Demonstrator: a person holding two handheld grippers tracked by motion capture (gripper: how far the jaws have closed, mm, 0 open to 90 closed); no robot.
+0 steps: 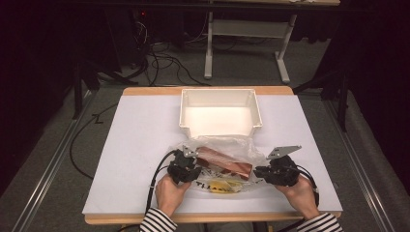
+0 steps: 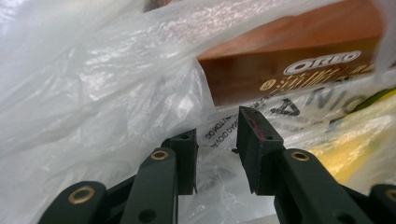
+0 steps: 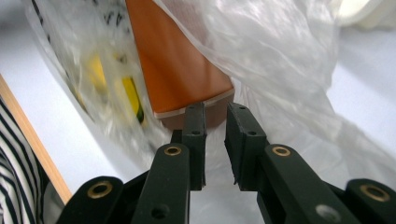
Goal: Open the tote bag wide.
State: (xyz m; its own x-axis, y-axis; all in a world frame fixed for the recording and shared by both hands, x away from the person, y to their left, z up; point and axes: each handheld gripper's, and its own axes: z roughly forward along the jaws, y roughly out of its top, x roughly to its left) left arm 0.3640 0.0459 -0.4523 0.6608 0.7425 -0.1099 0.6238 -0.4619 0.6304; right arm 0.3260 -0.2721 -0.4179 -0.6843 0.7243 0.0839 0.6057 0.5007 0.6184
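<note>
Striped sleeves [image 1: 157, 221] sit closest to the camera in the high view, my two hands reaching forward from them over the white-topped bench [image 1: 140, 130]. My left gripper [image 2: 217, 140] has its black fingers [image 2: 256, 140] partly apart, with a fold of the crinkled clear plastic bag [image 2: 93, 93] lying in the gap between them; I cannot tell whether the pads are pressing on the film. Just beyond those fingertips, inside the bag, lies the long brown cardboard biscuit box [image 2: 289, 51], its side panel reading "OREO" in white letters, with a line of small gold print under it that is too small to read. Black print on the bag itself runs past my right-hand fingertip, including a triangle mark and large capitals partly hidden by folds. Something yellow [image 2: 341, 149] lies in the bag beyond that finger.

My right gripper [image 3: 215, 140] has its fingers narrowly apart, their tips right at the box's end face, bag film around them; whether they are pinching the film I cannot tell. Farther off past both grippers stands an open white plastic bin [image 1: 220, 99].
</note>
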